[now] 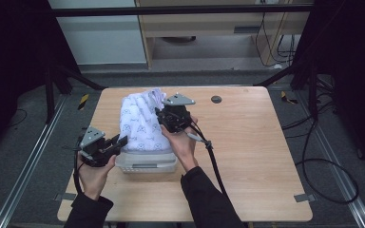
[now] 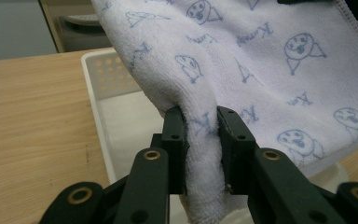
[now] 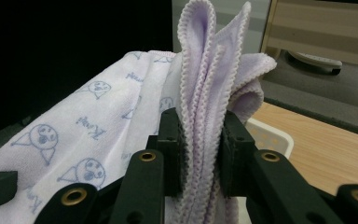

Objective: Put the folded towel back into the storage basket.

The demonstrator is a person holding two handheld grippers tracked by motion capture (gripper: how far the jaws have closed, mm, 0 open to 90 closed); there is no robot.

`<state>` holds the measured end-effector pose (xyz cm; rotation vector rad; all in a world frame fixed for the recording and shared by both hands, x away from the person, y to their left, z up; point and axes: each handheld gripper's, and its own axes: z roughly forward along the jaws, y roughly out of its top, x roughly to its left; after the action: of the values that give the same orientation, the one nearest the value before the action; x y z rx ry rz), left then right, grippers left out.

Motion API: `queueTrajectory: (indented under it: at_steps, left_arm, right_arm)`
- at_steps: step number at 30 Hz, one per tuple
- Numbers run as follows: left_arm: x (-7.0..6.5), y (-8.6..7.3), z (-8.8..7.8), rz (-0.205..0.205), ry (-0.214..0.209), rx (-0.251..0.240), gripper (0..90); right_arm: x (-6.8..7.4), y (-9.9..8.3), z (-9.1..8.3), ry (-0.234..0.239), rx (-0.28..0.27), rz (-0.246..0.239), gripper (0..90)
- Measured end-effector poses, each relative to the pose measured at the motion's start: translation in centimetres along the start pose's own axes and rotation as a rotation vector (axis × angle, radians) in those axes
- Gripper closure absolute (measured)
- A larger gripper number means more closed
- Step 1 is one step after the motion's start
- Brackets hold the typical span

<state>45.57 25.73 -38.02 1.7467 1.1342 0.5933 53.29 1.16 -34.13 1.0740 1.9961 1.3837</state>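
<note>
A white-lilac towel [image 1: 140, 121] printed with small blue faces is stretched over a white plastic basket [image 1: 145, 163] near the table's front left. My left gripper [image 1: 121, 140] pinches the towel's near left fold; in the left gripper view the jaws [image 2: 200, 116] are shut on a thick roll of towel [image 2: 261, 56] above the basket's perforated wall [image 2: 103, 79]. At the towel's far right end, my right gripper [image 1: 159, 117] is shut on it. The right gripper view has its jaws [image 3: 200, 122] clamped on several bunched hemmed edges, with the towel [image 3: 88, 126] sloping away to the left and the basket rim [image 3: 272, 133] behind.
The wooden table [image 1: 247, 142] has bare room to the right of the basket. A small black disc [image 1: 216, 99] lies near its far edge. The right gripper's cable [image 1: 213, 156] trails across the table toward the front. Black frame posts and floor cables surround the table.
</note>
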Motion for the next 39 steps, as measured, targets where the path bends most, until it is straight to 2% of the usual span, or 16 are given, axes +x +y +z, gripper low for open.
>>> queueTrajectory:
  at_steps: [8, 18, 23, 27, 39]
  left_arm:
    - [1.0, -0.7, 0.9, -0.013, 0.016, 0.036, 73.7]
    - [1.9, -1.4, 1.9, -0.026, 0.022, 0.074, 73.7]
    - [2.2, -1.7, 2.3, -0.033, 0.02, 0.088, 73.7]
    - [2.2, -2.0, 2.7, -0.024, 0.023, 0.106, 73.7]
    - [2.0, -2.7, 3.9, -0.012, 0.03, 0.142, 73.6]
  right_arm:
    - [0.1, -1.2, 1.9, 0.003, 0.027, 0.012, 73.5]
    - [0.1, -2.2, 3.6, -0.007, 0.059, 0.002, 73.4]
    - [0.0, -2.7, 4.2, -0.007, 0.07, 0.005, 73.4]
    - [-0.2, -3.2, 4.5, -0.007, 0.084, 0.025, 73.4]
    - [-0.6, -4.2, 5.3, -0.014, 0.111, 0.033, 73.2]
